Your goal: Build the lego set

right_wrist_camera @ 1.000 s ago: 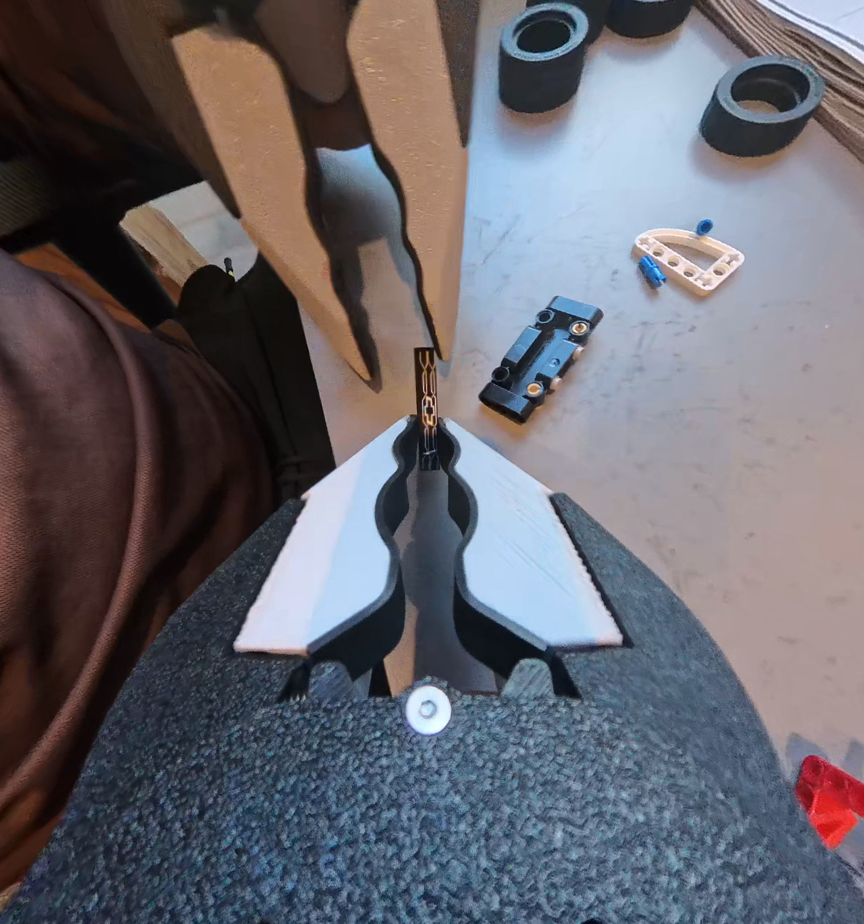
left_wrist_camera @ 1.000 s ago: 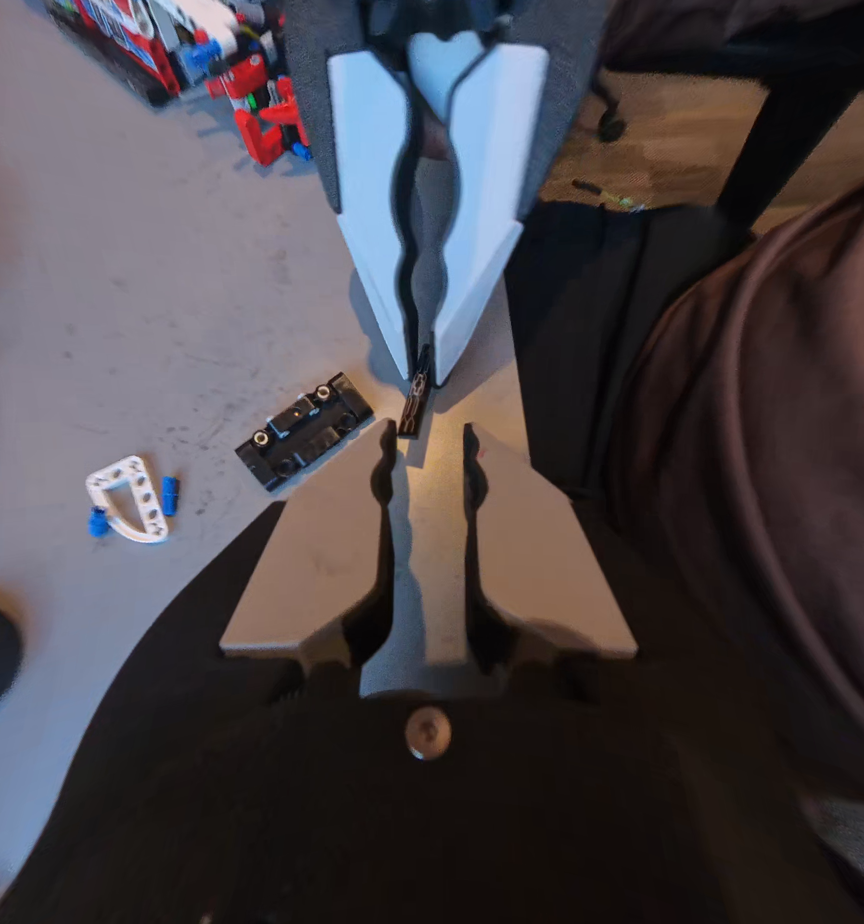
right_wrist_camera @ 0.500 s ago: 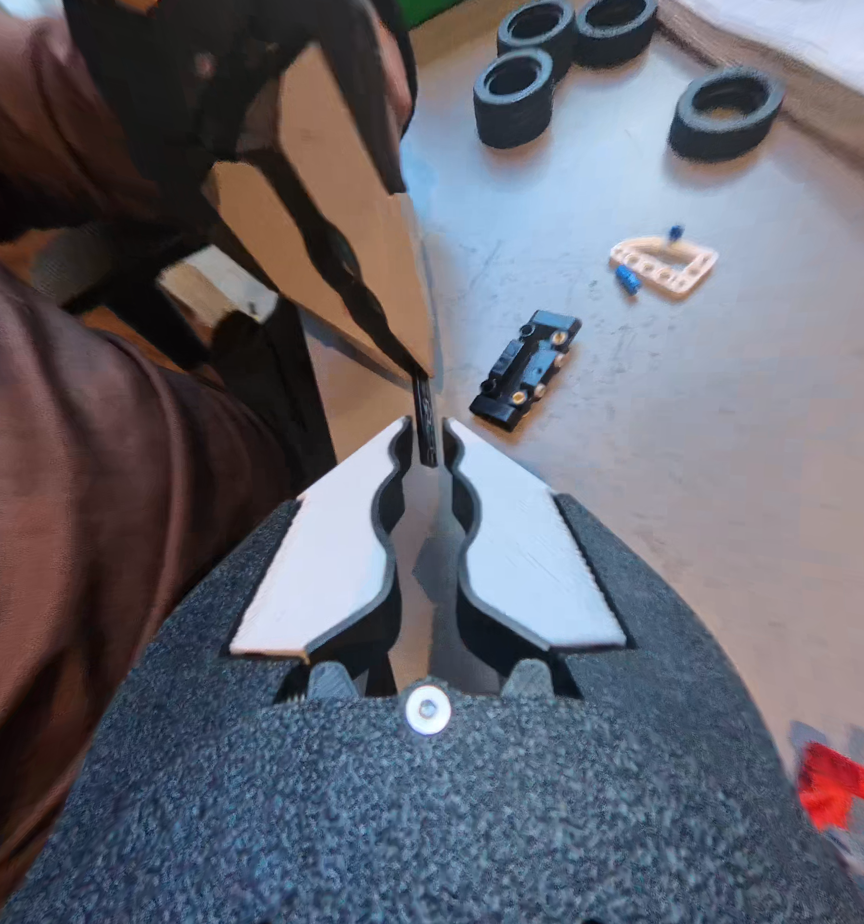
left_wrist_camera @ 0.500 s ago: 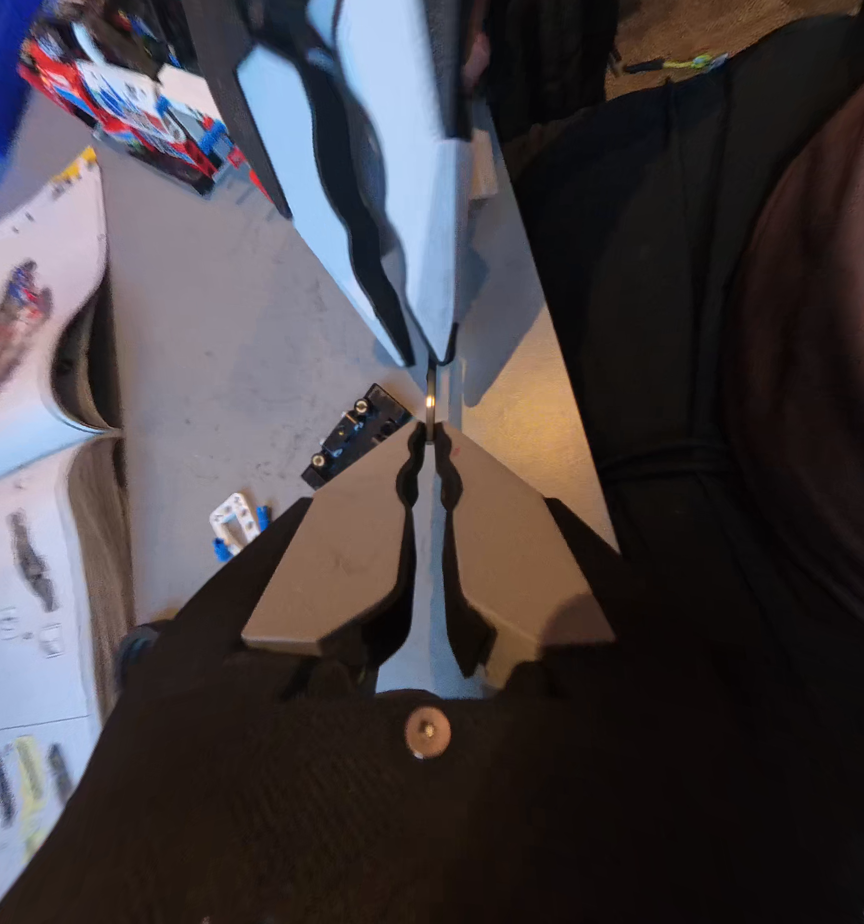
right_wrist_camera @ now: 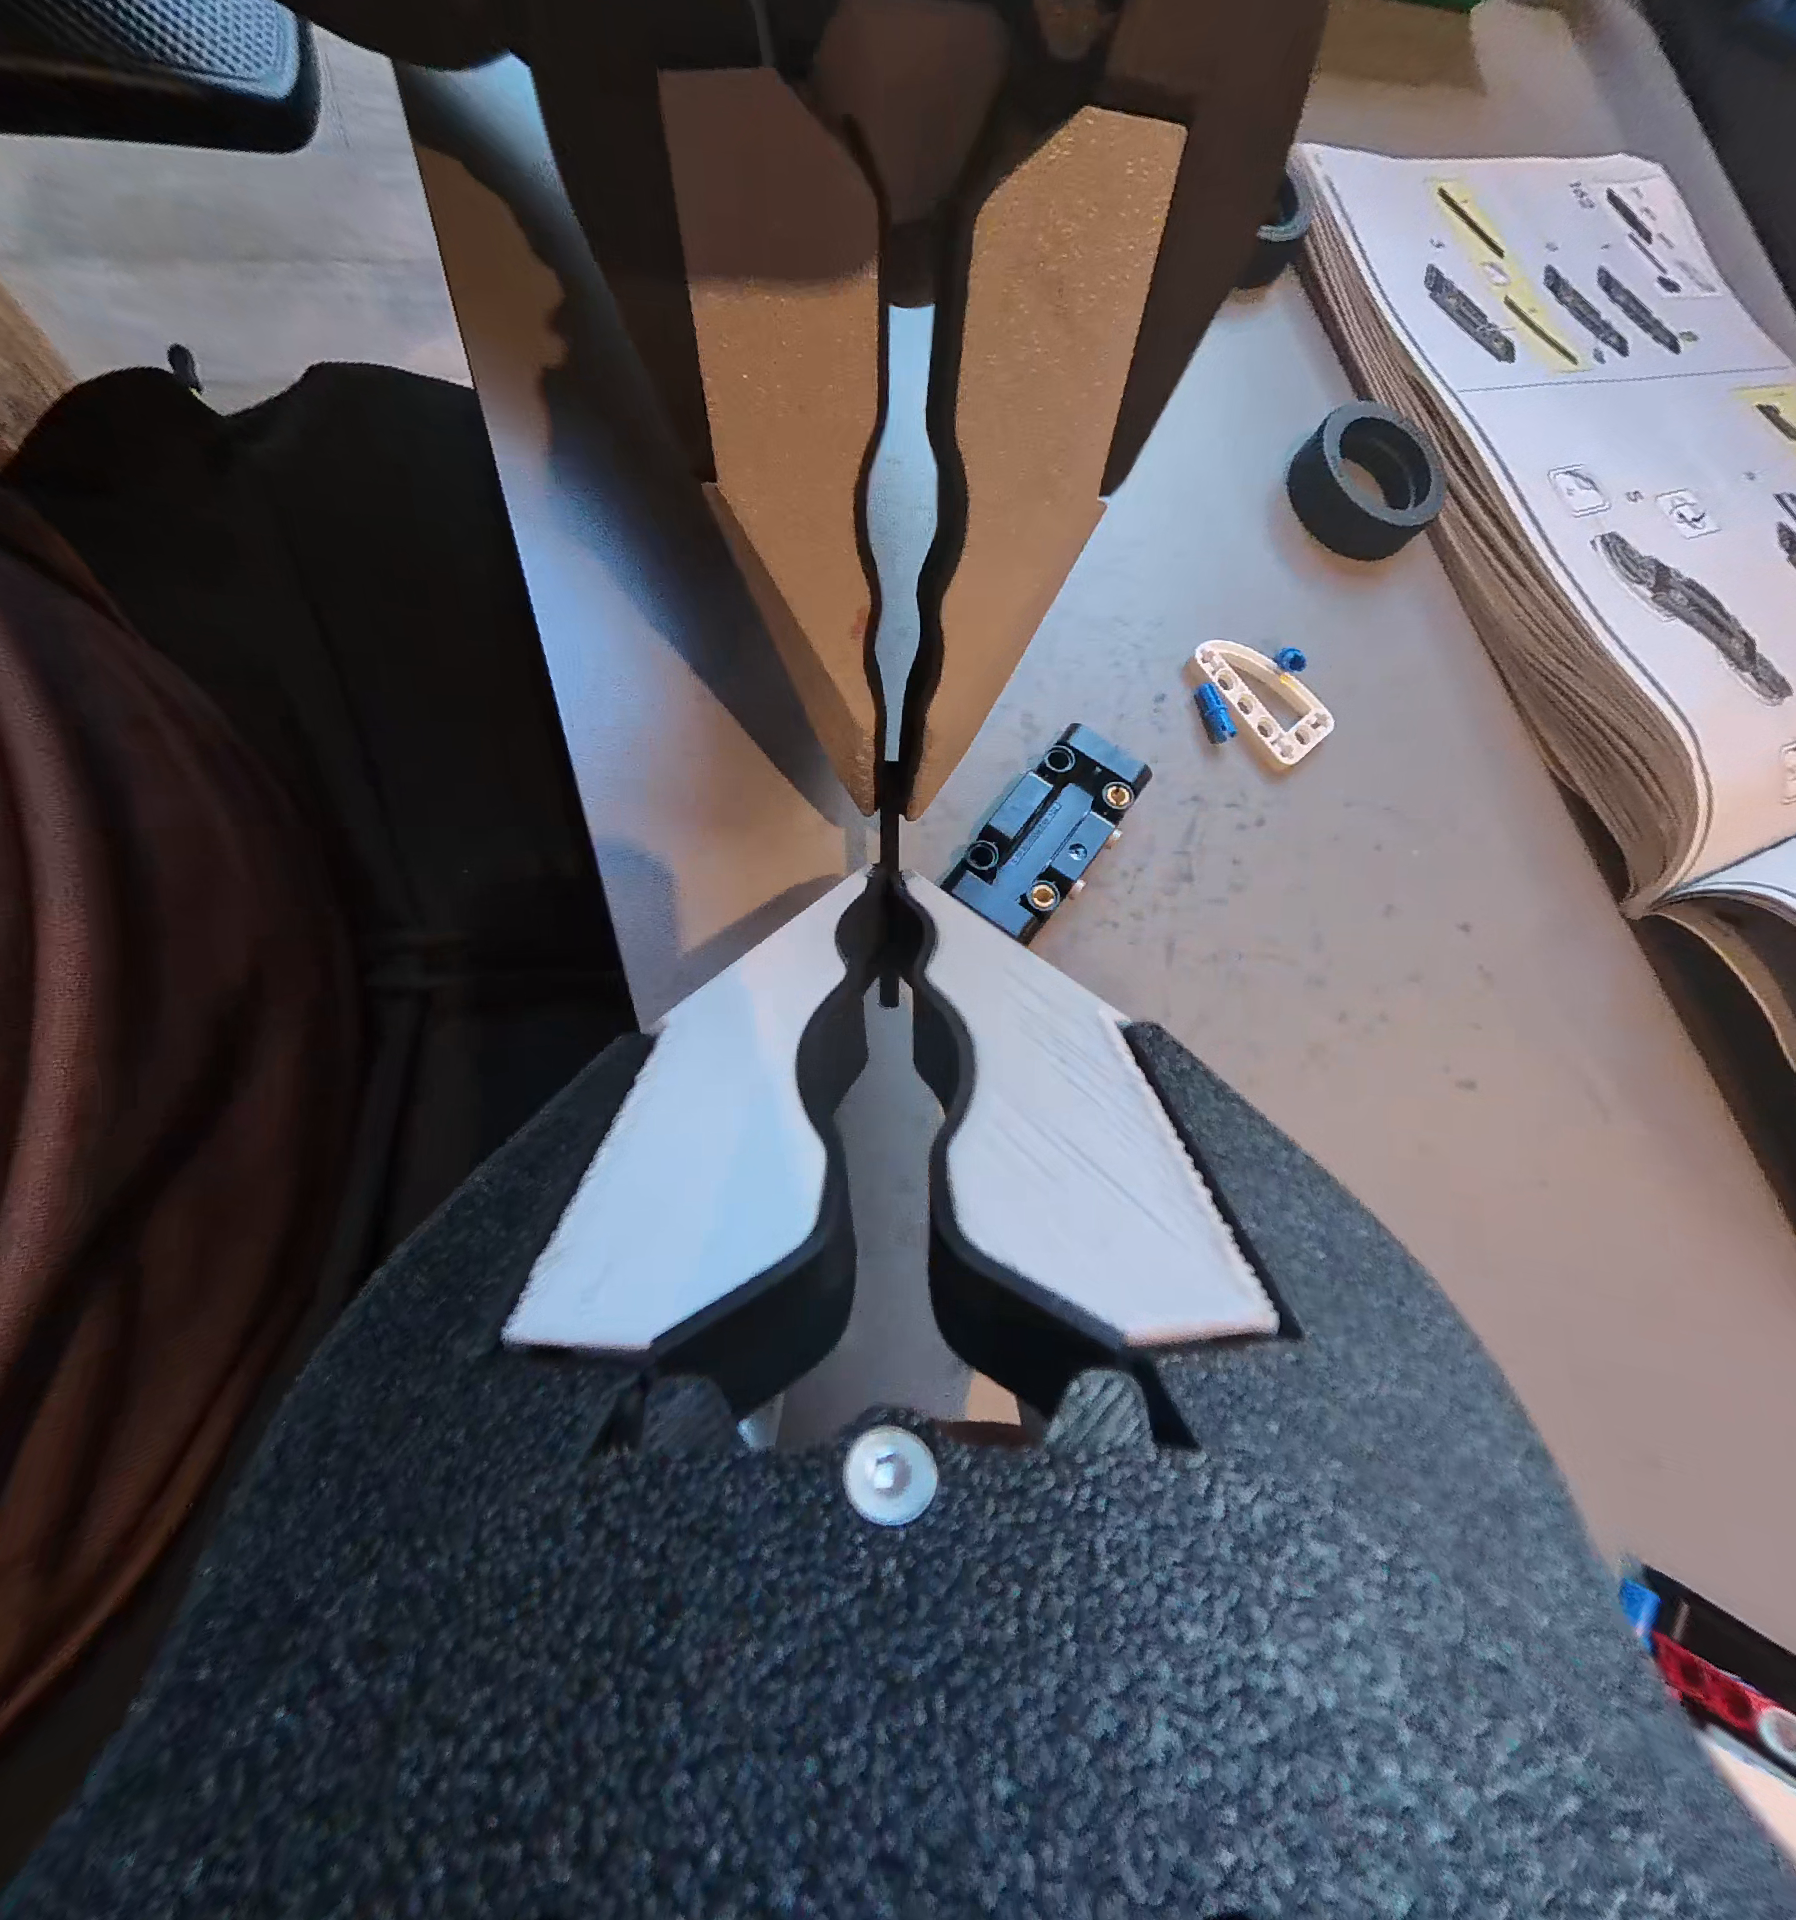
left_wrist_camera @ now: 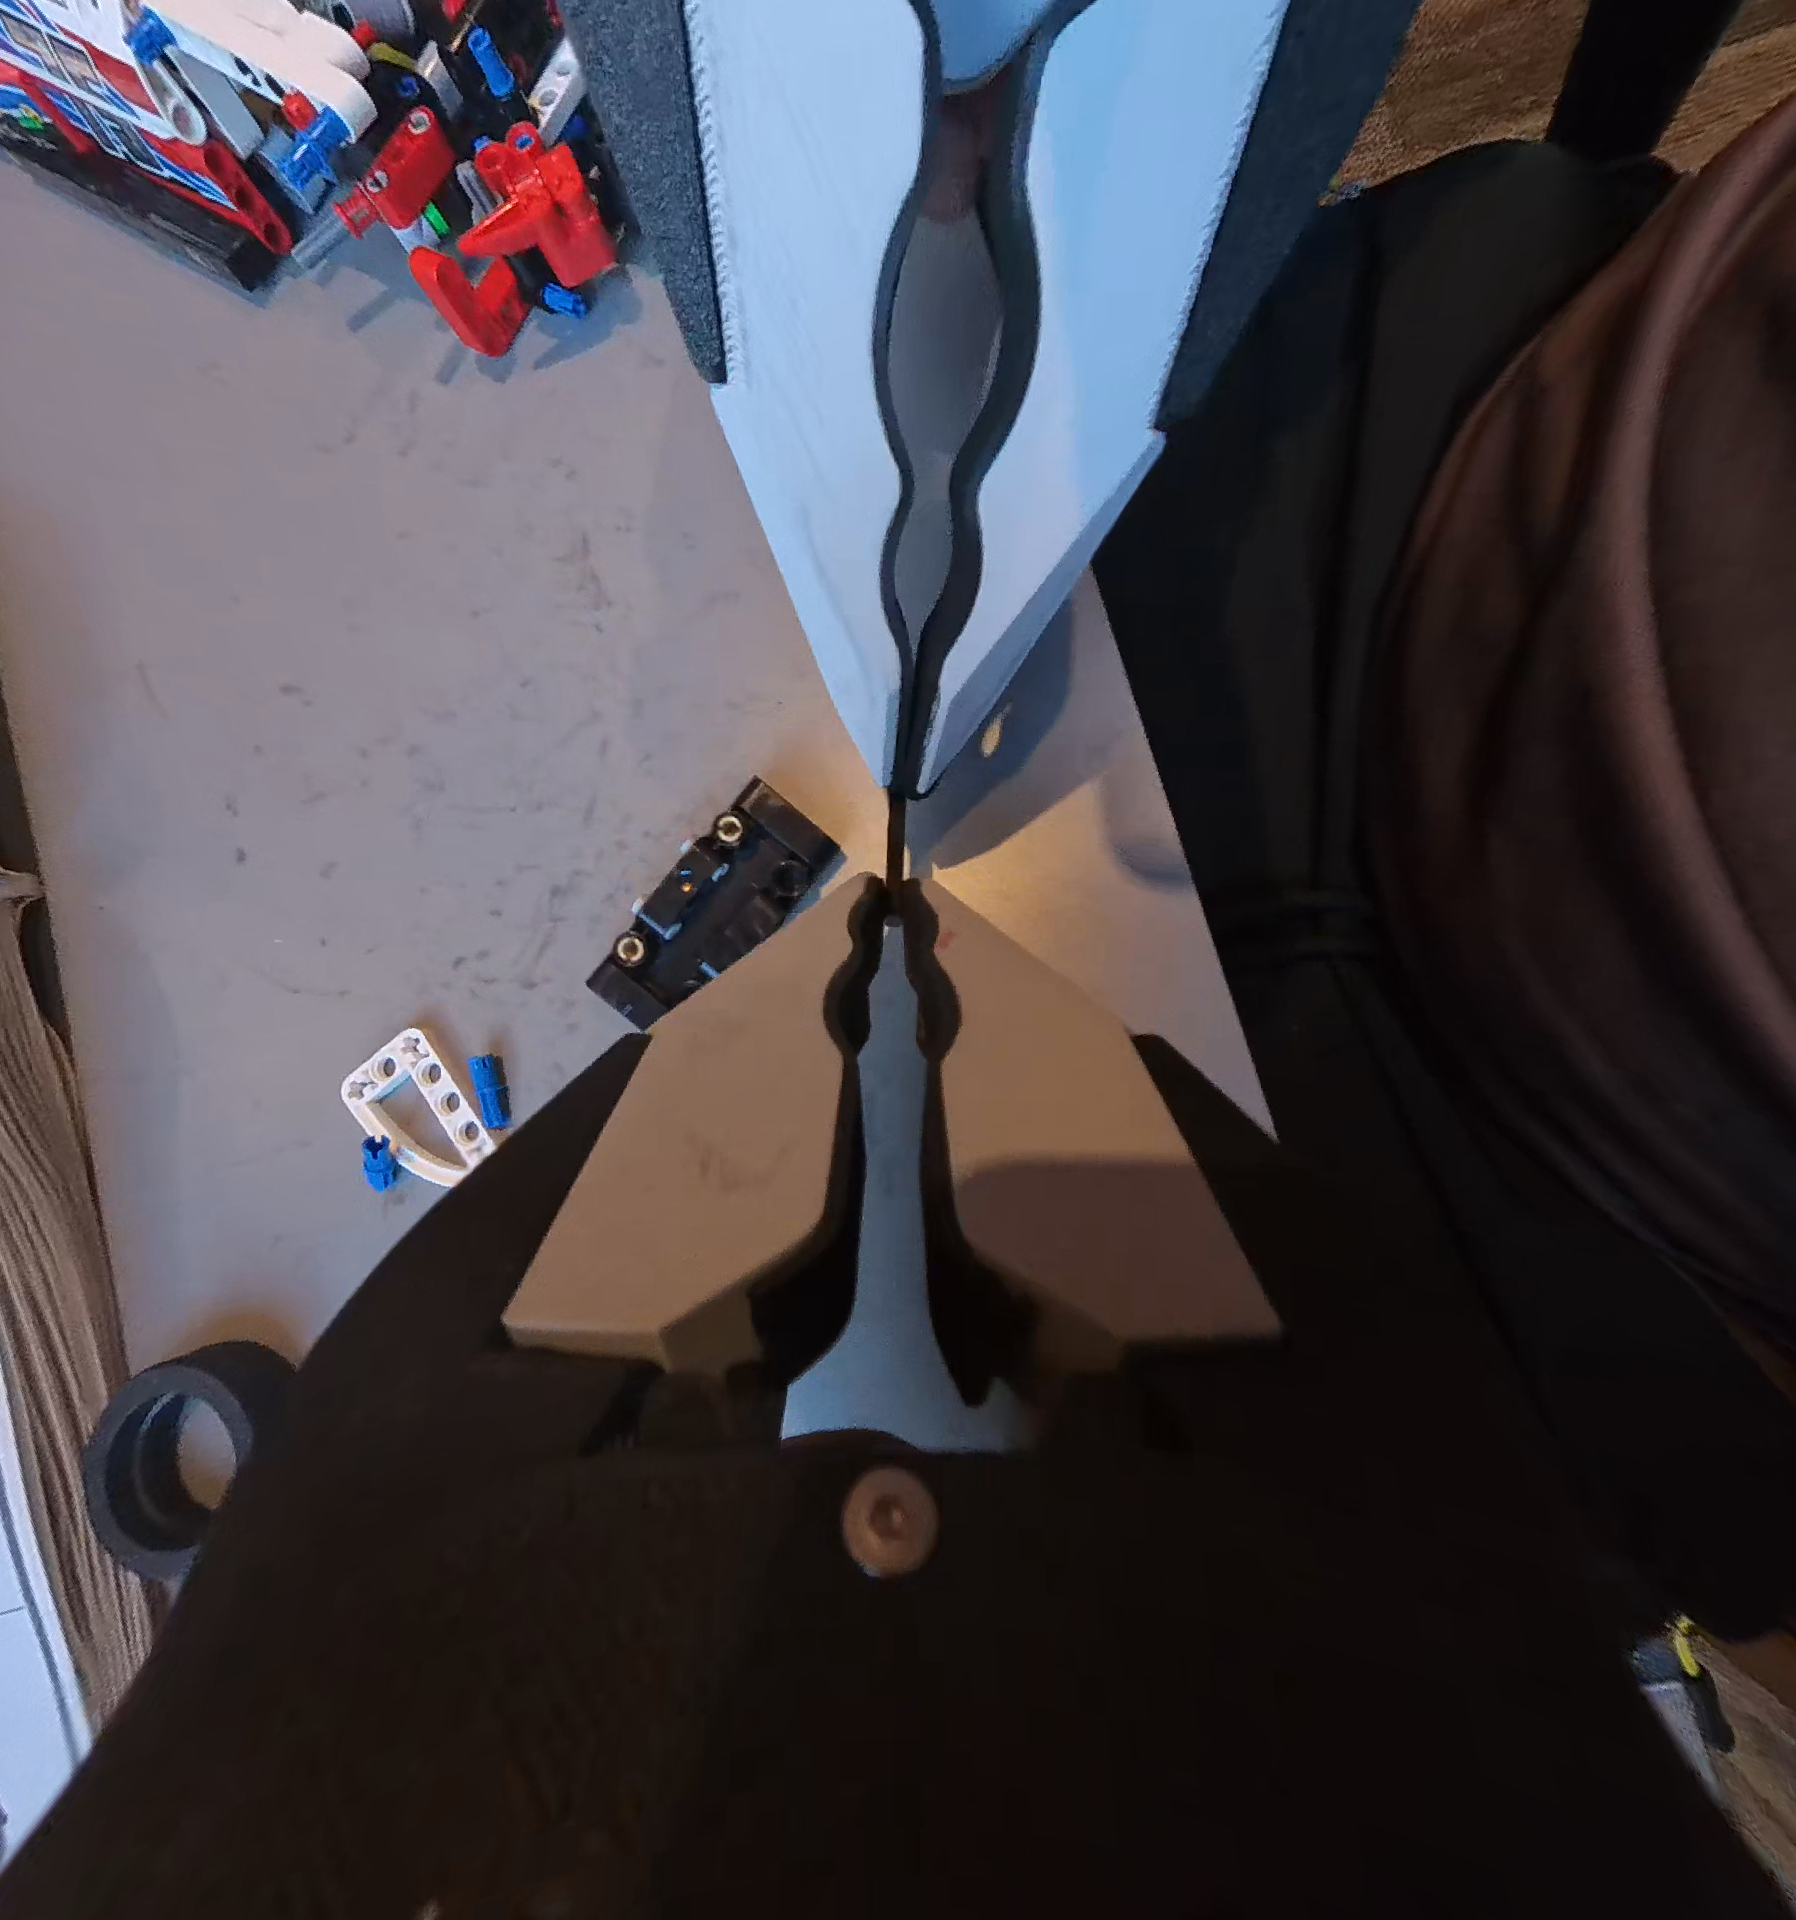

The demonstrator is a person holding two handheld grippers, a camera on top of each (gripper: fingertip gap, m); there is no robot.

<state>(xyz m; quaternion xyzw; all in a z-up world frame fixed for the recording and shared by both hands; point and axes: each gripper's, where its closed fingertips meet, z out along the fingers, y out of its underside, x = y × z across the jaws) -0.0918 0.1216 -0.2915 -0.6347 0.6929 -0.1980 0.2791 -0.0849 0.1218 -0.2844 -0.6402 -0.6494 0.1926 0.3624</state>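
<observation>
The left gripper (left_wrist_camera: 892, 902), with tan fingers, and the right gripper (right_wrist_camera: 889, 883), with white fingers, meet tip to tip above the grey surface (left_wrist_camera: 374, 644) near its edge. Both are pressed together on opposite ends of one thin black flat strip (left_wrist_camera: 895, 847), seen edge-on, which bridges the short gap between them.

Just beyond the tips, on the surface, lies a black rectangular Lego block with tan pin holes (right_wrist_camera: 1052, 831); the left gripper's finger hides its near corner. Farther off lies a white curved Lego frame with holes (right_wrist_camera: 1268, 704), a small blue pin (right_wrist_camera: 1214, 714) beside it and another at its corner. A black rubber tyre (right_wrist_camera: 1367, 480) stands near an open instruction booklet (right_wrist_camera: 1621, 436). A partly built red, white and blue Lego model (left_wrist_camera: 281, 135) sits well apart. A person's brown sleeve (right_wrist_camera: 73, 987) fills the side.
</observation>
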